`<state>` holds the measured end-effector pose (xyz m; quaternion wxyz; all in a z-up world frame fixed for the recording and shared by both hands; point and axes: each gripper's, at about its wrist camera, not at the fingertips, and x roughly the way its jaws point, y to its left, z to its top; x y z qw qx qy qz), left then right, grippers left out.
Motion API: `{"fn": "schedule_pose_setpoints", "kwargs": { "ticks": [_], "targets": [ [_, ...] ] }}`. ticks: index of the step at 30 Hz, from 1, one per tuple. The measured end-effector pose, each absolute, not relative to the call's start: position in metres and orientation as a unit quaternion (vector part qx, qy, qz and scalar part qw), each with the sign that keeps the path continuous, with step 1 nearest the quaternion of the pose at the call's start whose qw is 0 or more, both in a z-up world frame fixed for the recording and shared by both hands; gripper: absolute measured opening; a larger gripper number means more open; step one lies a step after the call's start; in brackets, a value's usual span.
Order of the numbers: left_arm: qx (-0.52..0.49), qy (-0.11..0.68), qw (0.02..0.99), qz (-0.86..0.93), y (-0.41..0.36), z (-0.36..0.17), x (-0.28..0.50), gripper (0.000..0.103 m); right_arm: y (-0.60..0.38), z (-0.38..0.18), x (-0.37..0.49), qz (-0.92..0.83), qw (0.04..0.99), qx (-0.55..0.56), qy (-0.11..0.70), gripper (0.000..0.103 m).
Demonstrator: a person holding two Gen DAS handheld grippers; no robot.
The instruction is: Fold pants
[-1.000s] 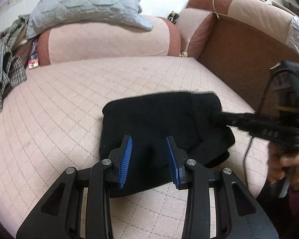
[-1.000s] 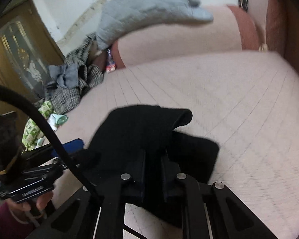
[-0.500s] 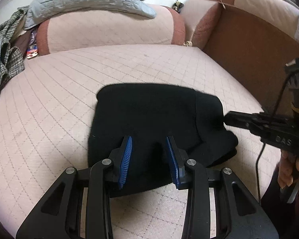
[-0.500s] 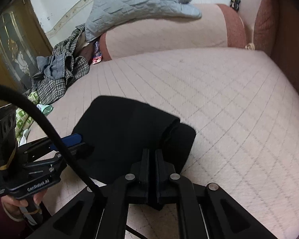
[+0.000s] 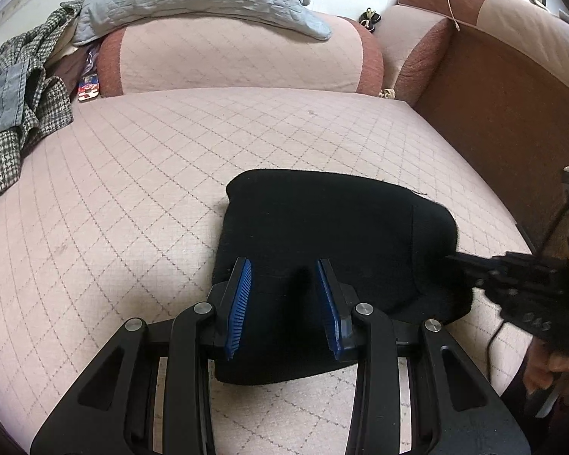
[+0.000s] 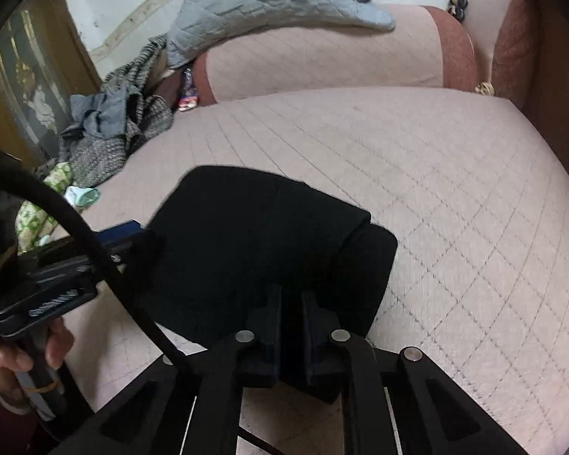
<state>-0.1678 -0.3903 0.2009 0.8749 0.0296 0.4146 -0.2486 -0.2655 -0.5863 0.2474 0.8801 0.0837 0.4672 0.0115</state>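
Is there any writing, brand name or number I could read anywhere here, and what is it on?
Nothing reads clearly.
White lettering on the body of the right hand-held gripper: smeared, unreadable.
White print on the body of the left hand-held gripper: blurred, unreadable.
Red and blue packet: its print is too small to read.

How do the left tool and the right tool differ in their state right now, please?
The left tool stands open, blue pads apart over the black pants; the right tool is nearly closed, pinching the pants' edge. The left's pads show blue; the right's look dark. Both sit at the folded pants on the pink couch.
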Motion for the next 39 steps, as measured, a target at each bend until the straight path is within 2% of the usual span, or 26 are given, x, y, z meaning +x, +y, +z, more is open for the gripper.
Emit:
{"fn": "schedule_pose_setpoints", "kwargs": {
  "ticks": [3, 9, 13, 16, 17, 18, 20, 21, 23, 28, 29, 30, 31, 32, 39],
  "targets": [
    [0.025, 0.415, 0.876, -0.245, -0.388, 0.2, -0.166, 0.034, -0.587, 0.255, -0.272, 0.016, 0.884, 0.071, 0.462, 0.006],
    [0.027, 0.417, 0.876, -0.24, -0.389, 0.198, -0.167, 0.034, -0.587, 0.233, -0.273, 0.008, 0.874, 0.069, 0.481, 0.006],
    [0.012, 0.421, 0.874, -0.244, -0.387, 0.199, -0.166, 0.034, -0.598, 0.246, -0.275, 0.014, 0.877, 0.108, 0.468, 0.007],
    [0.002, 0.421, 0.87, -0.255, -0.389, 0.2, -0.165, 0.034, -0.603, 0.254, -0.276, -0.002, 0.885, 0.115, 0.451, 0.029],
    [0.004, 0.421, 0.87, -0.258, -0.392, 0.2, -0.164, 0.034, -0.604, 0.255, -0.275, -0.004, 0.887, 0.118, 0.446, 0.04],
    [0.007, 0.421, 0.869, -0.26, -0.395, 0.201, -0.163, 0.034, -0.604, 0.255, -0.273, -0.006, 0.887, 0.122, 0.444, 0.044],
    [0.018, 0.417, 0.868, -0.268, -0.402, 0.204, -0.158, 0.034, -0.607, 0.252, -0.268, -0.008, 0.886, 0.135, 0.444, 0.044],
    [0.022, 0.416, 0.867, -0.272, -0.406, 0.205, -0.156, 0.036, -0.608, 0.249, -0.266, -0.006, 0.885, 0.145, 0.442, 0.044],
    [0.036, 0.419, 0.861, -0.285, -0.415, 0.205, -0.146, 0.058, -0.61, 0.244, -0.259, -0.002, 0.883, 0.162, 0.441, 0.044],
    [0.058, 0.418, 0.861, -0.284, -0.436, 0.205, -0.125, 0.059, -0.63, 0.226, -0.237, -0.007, 0.875, 0.227, 0.428, 0.044],
    [0.061, 0.42, 0.86, -0.283, -0.438, 0.204, -0.121, 0.059, -0.635, 0.225, -0.236, -0.001, 0.874, 0.243, 0.42, 0.041],
    [0.067, 0.422, 0.86, -0.28, -0.442, 0.203, -0.117, 0.059, -0.639, 0.223, -0.233, 0.007, 0.875, 0.258, 0.409, 0.023],
    [0.072, 0.423, 0.86, -0.277, -0.445, 0.202, -0.114, 0.059, -0.639, 0.223, -0.231, 0.007, 0.878, 0.251, 0.408, 0.01],
    [0.073, 0.422, 0.86, -0.278, -0.447, 0.201, -0.113, 0.059, -0.637, 0.225, -0.23, 0.002, 0.88, 0.238, 0.41, 0.005],
    [0.066, 0.407, 0.861, -0.299, -0.458, 0.196, -0.116, 0.059, -0.605, 0.249, -0.242, -0.049, 0.906, 0.096, 0.41, 0.004]
  ]
}}
